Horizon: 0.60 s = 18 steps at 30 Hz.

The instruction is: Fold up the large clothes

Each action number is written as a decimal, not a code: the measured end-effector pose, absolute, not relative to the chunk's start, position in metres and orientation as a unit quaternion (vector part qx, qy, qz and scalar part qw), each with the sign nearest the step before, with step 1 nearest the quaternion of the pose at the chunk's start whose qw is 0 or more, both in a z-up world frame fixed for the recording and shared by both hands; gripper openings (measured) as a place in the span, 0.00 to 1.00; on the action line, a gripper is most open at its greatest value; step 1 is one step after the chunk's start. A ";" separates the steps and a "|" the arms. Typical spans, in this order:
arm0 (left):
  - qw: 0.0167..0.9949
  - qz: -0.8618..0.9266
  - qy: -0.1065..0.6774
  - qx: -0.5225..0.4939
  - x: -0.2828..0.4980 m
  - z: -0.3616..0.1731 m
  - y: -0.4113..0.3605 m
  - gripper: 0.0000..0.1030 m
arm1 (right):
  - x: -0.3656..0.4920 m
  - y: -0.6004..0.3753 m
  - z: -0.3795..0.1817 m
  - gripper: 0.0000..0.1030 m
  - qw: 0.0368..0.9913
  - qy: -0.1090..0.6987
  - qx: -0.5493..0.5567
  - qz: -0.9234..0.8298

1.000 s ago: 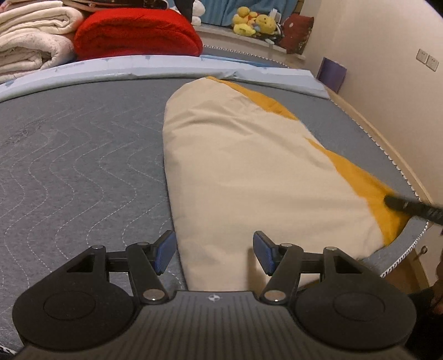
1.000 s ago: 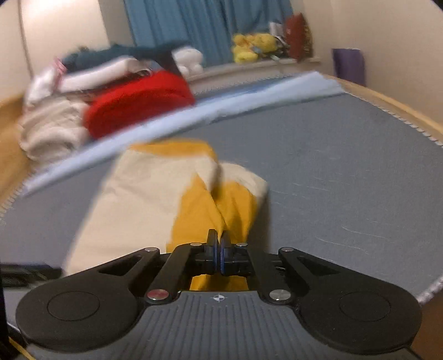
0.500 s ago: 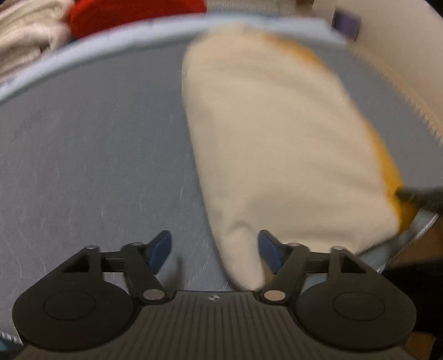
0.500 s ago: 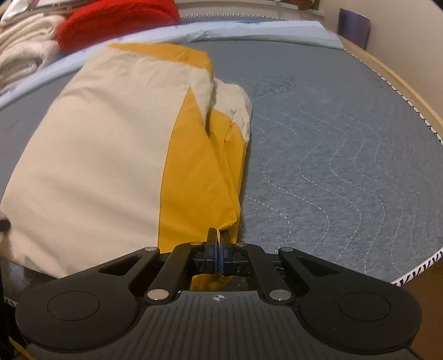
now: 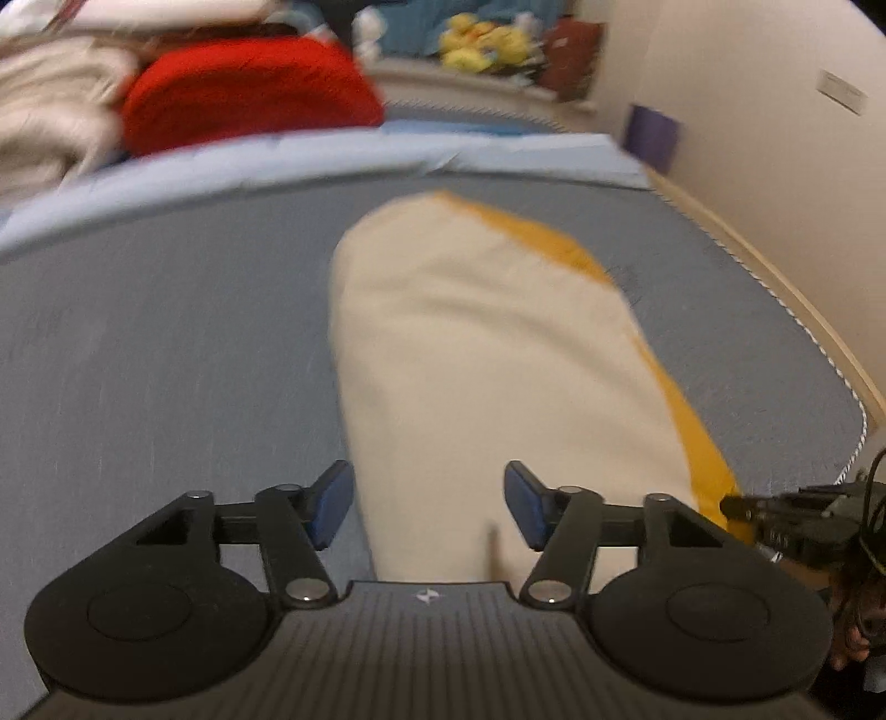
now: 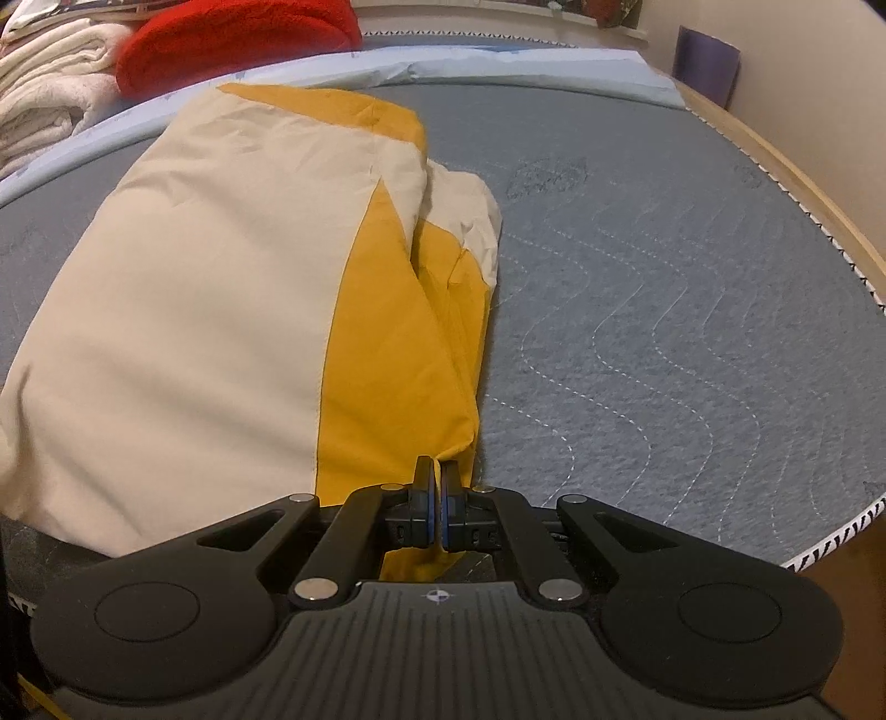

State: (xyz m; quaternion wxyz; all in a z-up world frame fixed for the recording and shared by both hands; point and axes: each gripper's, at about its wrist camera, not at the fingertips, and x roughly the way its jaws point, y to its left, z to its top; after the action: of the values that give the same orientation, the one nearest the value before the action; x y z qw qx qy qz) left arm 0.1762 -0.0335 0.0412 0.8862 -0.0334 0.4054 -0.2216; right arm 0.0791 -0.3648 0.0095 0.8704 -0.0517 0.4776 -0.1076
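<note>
Garment: a cream and mustard-yellow garment [image 6: 183, 310] lies folded lengthwise on the grey quilted mattress [image 6: 664, 310], running from the near edge toward the far side; in my left wrist view it [image 5: 487, 354] reads as a long cream panel with a yellow strip down its right side.

Right gripper: my right gripper [image 6: 436, 507] has its blue pads pressed together on the near yellow corner of the garment, right at the mattress's near edge; a tongue of yellow cloth hangs below the pads.

Left gripper: my left gripper [image 5: 423, 501] is spread wide, its blue fingers [image 5: 331, 501] straddling the near end of the cream panel. This view is blurred, so I cannot tell whether they touch the cloth.

Cross-view: the right gripper [image 5: 775, 512] appears at the right edge of my left wrist view, tip at the yellow corner.

Yellow side: the cloth bunches in loose pleats, with a cream lobe jutting toward the bare mattress.

Background: a pale blue sheet [image 6: 526, 61] borders the far mattress edge; beyond it sit a red cushion [image 6: 238, 39] and a stack of white blankets [image 6: 50, 88].
</note>
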 end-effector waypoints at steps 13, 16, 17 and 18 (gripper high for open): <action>0.827 -0.279 0.488 0.012 0.262 -0.022 -0.064 0.43 | 0.066 -0.365 0.038 0.02 0.893 0.437 -0.052 -0.099; 0.843 -0.285 0.454 -0.048 0.268 -0.001 -0.050 0.47 | 0.059 -0.360 0.074 0.03 0.938 0.313 -0.089 -0.118; 0.845 -0.278 0.452 -0.071 0.272 0.001 -0.044 0.47 | 0.062 -0.360 0.085 0.03 0.950 0.280 -0.086 -0.106; 0.844 -0.270 0.455 -0.088 0.276 0.000 -0.040 0.47 | 0.067 -0.360 0.092 0.03 0.959 0.257 -0.080 -0.092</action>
State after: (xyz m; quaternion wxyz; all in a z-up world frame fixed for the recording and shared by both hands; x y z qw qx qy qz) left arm 0.2760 -0.0397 0.0003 0.8438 -0.0884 0.4551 -0.2702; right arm 0.0672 -0.3604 0.0916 0.9586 -0.0797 0.2573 -0.0922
